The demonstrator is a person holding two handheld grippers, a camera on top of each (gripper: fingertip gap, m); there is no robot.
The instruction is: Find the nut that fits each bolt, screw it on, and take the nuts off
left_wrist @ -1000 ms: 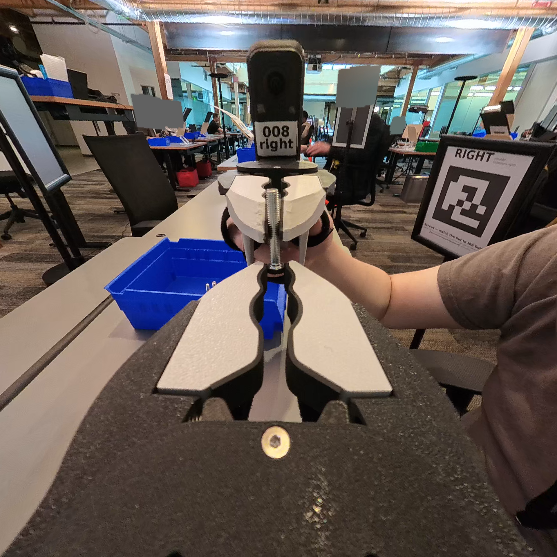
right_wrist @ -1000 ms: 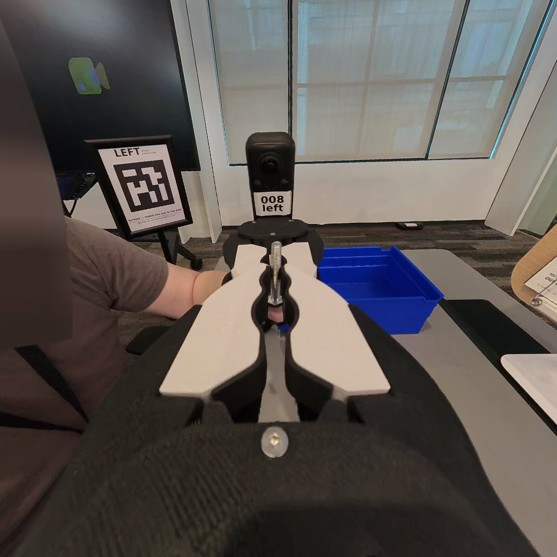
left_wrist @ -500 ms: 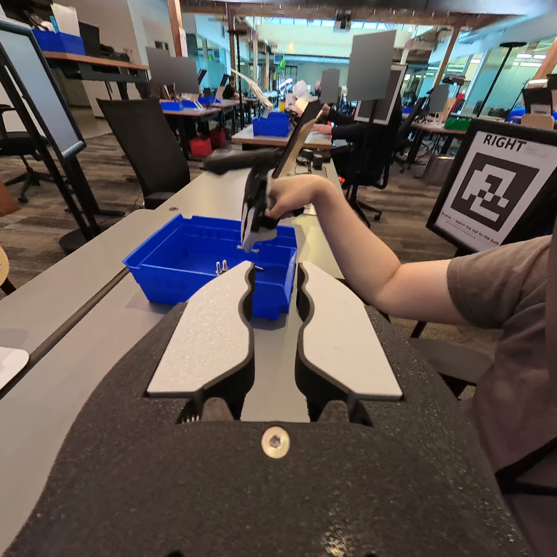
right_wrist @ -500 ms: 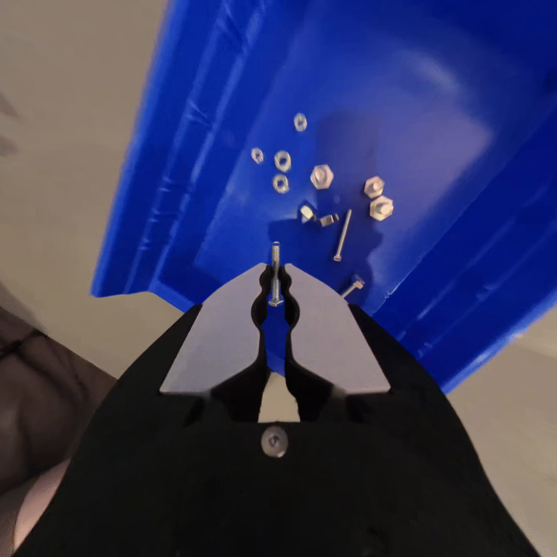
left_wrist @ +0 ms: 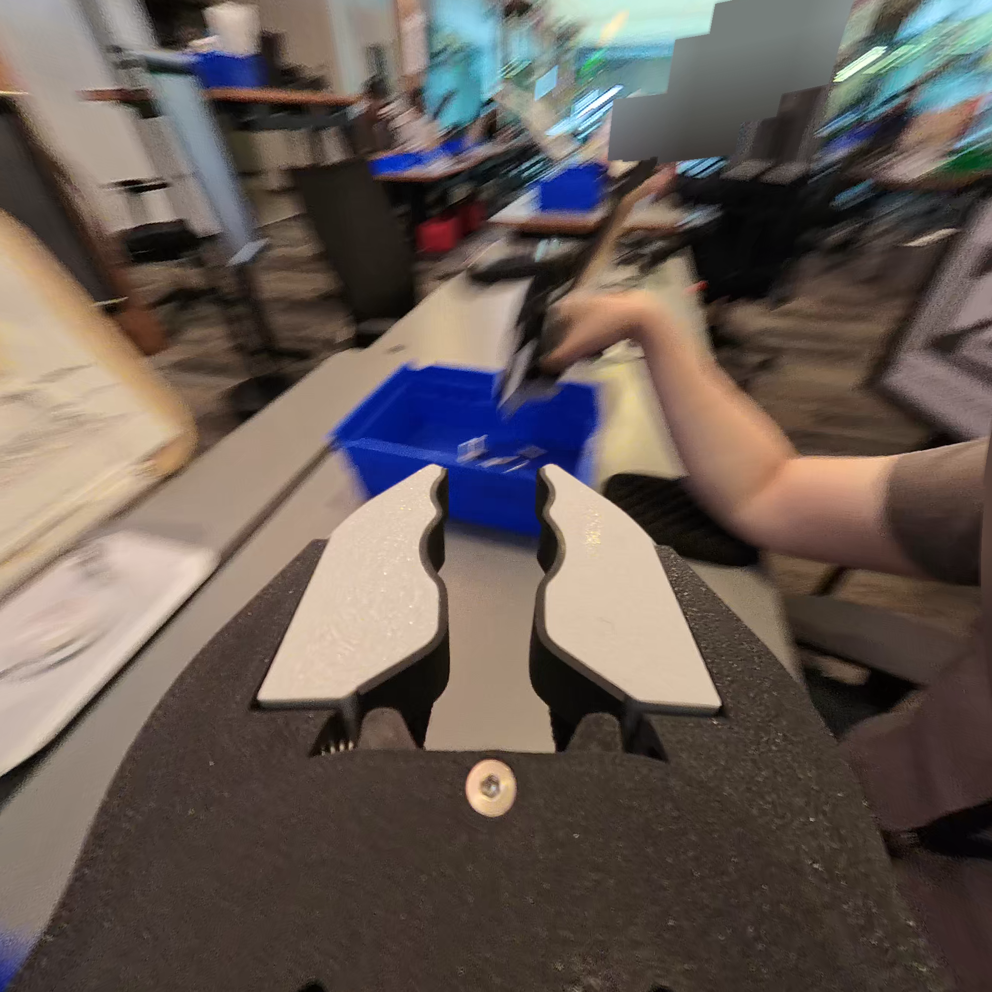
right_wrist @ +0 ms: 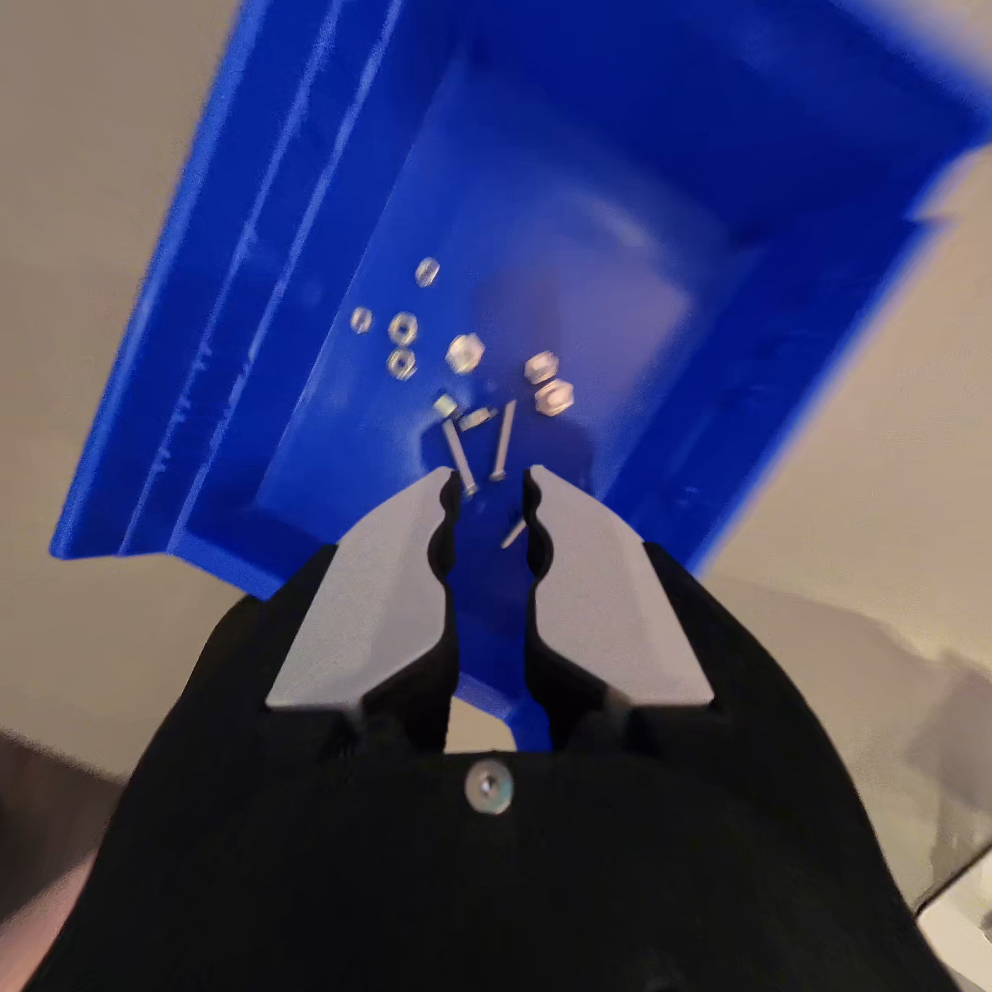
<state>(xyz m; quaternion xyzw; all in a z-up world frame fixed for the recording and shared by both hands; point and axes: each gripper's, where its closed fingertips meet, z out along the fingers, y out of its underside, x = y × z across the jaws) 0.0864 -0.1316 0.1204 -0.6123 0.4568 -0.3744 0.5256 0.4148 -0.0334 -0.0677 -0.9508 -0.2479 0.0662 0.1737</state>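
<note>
Blue plastic bin (right_wrist: pixel 300 300) on grey table (left_wrist: pixel 225 483): hexagonal metal nuts (right_wrist: pixel 465 353), slim threaded bolts (right_wrist: pixel 456 451) loose on floor. Right gripper (right_wrist: pixel 487 475) above, matte grey jaws parted, empty. Left gripper (left_wrist: pixel 491 472) likewise parted, empty.

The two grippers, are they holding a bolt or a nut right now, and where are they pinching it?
Nothing is held. The right gripper is open above the blue bin, where the bolts and nuts lie loose. The left gripper is open and empty too.
</note>
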